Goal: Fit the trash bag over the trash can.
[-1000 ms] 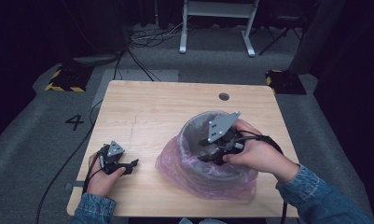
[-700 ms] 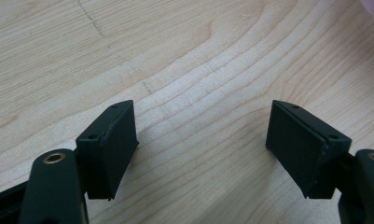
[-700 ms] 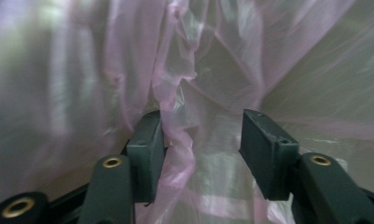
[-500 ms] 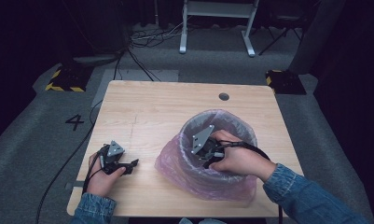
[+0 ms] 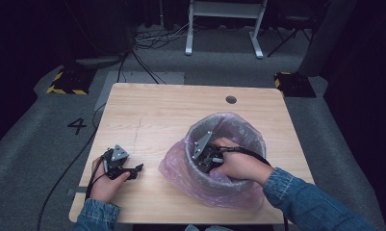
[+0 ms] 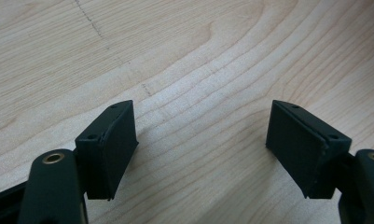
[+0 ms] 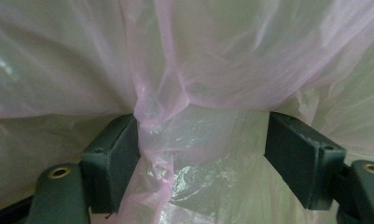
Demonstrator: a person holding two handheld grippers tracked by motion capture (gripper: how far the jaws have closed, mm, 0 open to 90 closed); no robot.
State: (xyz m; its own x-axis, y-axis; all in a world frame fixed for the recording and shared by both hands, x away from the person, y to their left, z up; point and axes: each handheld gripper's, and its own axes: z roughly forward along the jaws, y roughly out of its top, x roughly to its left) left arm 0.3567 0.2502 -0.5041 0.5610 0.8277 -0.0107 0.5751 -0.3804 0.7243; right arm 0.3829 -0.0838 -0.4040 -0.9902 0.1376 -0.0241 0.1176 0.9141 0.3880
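- The left hand (image 5: 104,180) rests low at the near left, holding the left gripper (image 5: 133,169) level, its jaws spread wide with nothing between them.
- The right hand (image 5: 238,166) reaches forward and down, sleeve trailing to the lower right.
- The right gripper (image 7: 201,149) points downward; its jaws have just been opening and stand wide apart.

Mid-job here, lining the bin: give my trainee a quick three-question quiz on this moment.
1. True or false: the left gripper is holding the pink bag.
2. Where is the right gripper working? A) inside the lined bin B) at the table's far edge C) on the floor
3. What lies between the right gripper's jaws?

Key:
1. False; it rests open on the table, with bare wood between its jaws.
2. A
3. Loose pink bag film; the jaws stand open, having just been opening.
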